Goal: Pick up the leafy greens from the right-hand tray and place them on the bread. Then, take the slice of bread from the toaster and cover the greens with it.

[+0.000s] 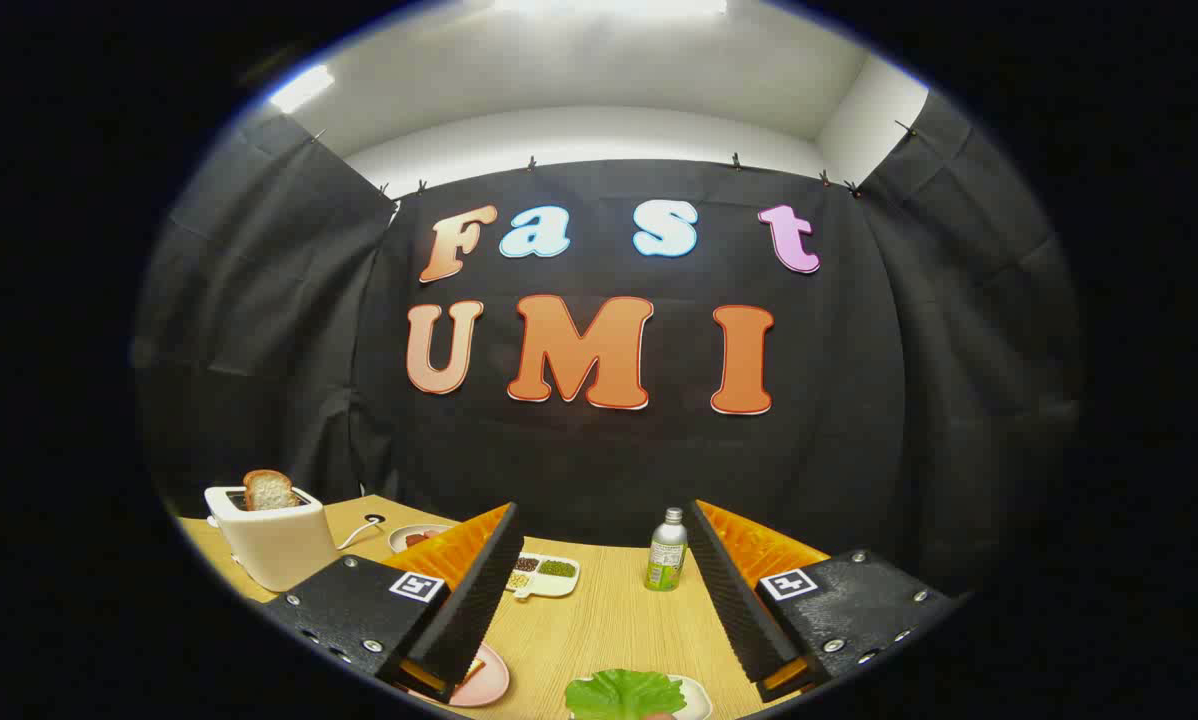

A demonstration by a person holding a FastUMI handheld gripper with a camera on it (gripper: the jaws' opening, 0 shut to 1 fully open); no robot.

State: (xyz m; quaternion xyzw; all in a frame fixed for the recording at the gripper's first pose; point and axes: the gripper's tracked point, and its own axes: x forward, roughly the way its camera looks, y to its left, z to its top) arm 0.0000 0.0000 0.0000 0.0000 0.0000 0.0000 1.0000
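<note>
while claw [601, 600] gapes released, greens [624, 694] lie flat between fingers, bread [268, 490] upright in toaster [274, 545]

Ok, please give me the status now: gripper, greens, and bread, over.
Gripper open, jaws wide apart, holding nothing. Leafy greens on their tray, low between the jaws. Bread slice upright in toaster. Bottle stands beyond, not in the way.
</note>
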